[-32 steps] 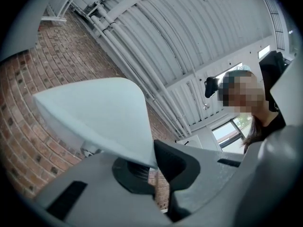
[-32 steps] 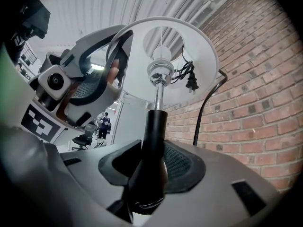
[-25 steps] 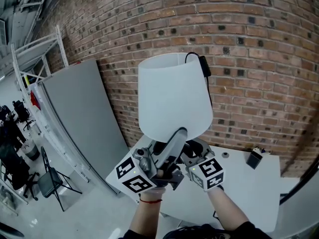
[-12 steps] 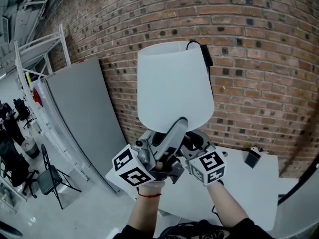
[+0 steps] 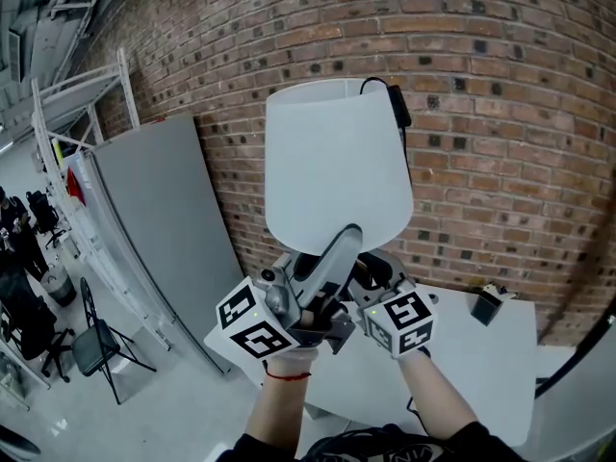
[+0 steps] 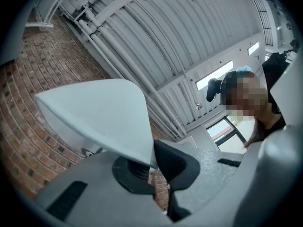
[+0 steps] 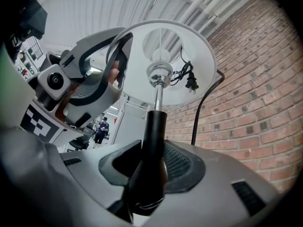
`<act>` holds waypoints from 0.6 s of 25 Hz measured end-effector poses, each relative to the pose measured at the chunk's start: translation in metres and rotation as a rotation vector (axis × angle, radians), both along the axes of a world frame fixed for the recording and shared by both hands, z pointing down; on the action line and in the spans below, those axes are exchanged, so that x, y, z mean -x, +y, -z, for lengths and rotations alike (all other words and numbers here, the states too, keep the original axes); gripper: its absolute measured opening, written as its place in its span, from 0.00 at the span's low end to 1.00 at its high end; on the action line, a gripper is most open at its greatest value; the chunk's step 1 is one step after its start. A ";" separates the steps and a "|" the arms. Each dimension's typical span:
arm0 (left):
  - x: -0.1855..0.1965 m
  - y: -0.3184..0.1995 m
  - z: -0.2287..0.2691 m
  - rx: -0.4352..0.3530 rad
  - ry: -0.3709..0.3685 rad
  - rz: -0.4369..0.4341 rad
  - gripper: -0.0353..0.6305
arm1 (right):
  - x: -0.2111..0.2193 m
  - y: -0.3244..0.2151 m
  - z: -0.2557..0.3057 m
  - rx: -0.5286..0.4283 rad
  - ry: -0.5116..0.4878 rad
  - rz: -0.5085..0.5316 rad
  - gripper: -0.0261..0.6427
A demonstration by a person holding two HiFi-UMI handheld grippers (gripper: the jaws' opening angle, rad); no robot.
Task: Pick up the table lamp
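The table lamp is held up in the air in front of a brick wall. Its white shade (image 5: 337, 166) fills the middle of the head view, and the black cord with its plug (image 5: 397, 114) hangs over the shade's top. My right gripper (image 7: 150, 162) is shut on the lamp's black stem (image 7: 152, 136) below the shade (image 7: 191, 74). My left gripper (image 6: 152, 163) is shut on the shade's lower rim (image 6: 102, 119); it also shows in the right gripper view as the left gripper (image 7: 117, 63) pinching that rim. The lamp's base is hidden behind the grippers.
A white table (image 5: 486, 373) lies below on the right, with a small black object (image 5: 486, 304) near its far edge. A tall grey panel (image 5: 164, 219) leans on the wall at left. A folding chair (image 5: 96, 349) stands on the floor lower left.
Over the first half second the lamp and both grippers rose a little; since then they have held nearly still. Both grips are unchanged.
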State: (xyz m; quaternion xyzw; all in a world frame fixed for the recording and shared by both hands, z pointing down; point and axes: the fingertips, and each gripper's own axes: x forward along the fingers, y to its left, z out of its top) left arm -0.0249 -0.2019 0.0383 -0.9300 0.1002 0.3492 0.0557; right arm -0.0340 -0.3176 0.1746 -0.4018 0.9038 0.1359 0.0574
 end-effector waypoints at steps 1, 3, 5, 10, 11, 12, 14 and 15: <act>0.000 0.001 0.000 -0.001 0.000 0.000 0.07 | 0.000 0.001 0.000 -0.001 -0.001 0.000 0.26; 0.000 0.004 0.000 -0.005 0.000 0.000 0.07 | 0.000 0.004 0.001 -0.006 -0.003 -0.001 0.26; 0.001 0.007 0.000 -0.006 0.001 0.001 0.07 | 0.001 0.006 0.001 -0.008 -0.003 -0.001 0.26; 0.001 0.008 -0.001 -0.002 0.005 0.002 0.07 | 0.000 0.008 -0.001 -0.007 -0.002 -0.004 0.25; 0.001 0.008 -0.001 -0.002 0.005 0.002 0.07 | 0.000 0.008 0.000 -0.007 -0.002 -0.005 0.25; 0.001 0.008 0.000 -0.002 0.005 0.002 0.07 | 0.000 0.008 0.000 -0.007 -0.002 -0.006 0.25; 0.001 0.010 -0.001 -0.001 0.006 0.000 0.07 | 0.000 0.009 0.000 -0.006 -0.002 -0.010 0.25; 0.001 0.010 -0.001 -0.001 0.006 -0.002 0.07 | -0.001 0.010 0.000 -0.006 -0.001 -0.012 0.25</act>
